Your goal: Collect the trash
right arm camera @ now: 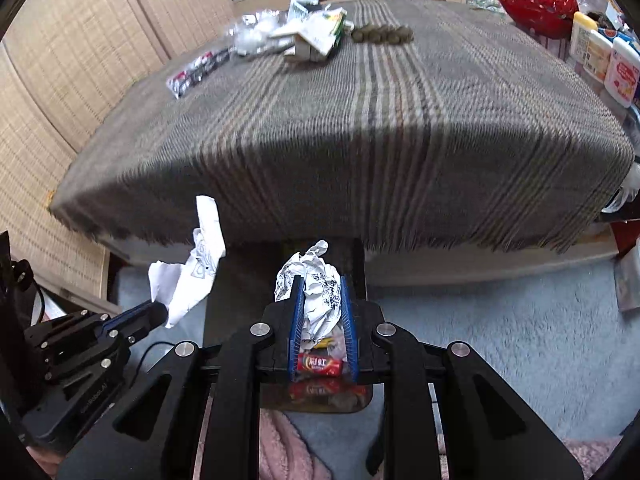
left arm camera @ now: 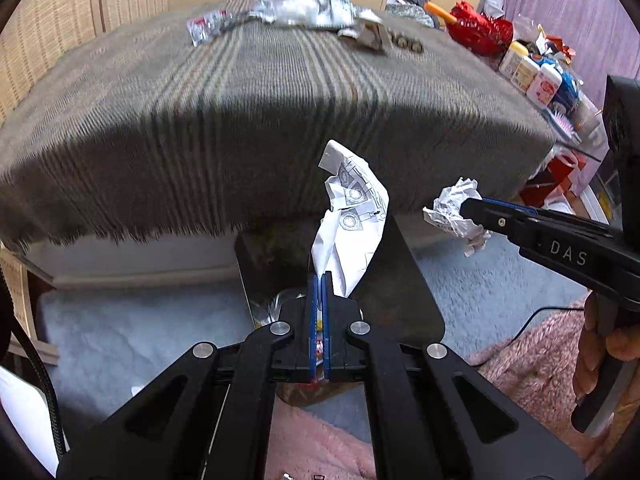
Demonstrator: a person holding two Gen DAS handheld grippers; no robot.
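My left gripper is shut on a printed white paper sheet, held above a dark trash bin on the floor by the table's near edge. My right gripper is shut on a crumpled paper ball, held over the same bin; red wrappers lie inside it. In the left wrist view the right gripper with the ball is to the right of the sheet. In the right wrist view the left gripper with the sheet is at left. More trash lies at the table's far side.
A striped grey cloth covers the low table. A plastic wrapper and several brown round things lie at the far edge. Bottles and a red bag stand at right. Light blue carpet and pink blanket are below.
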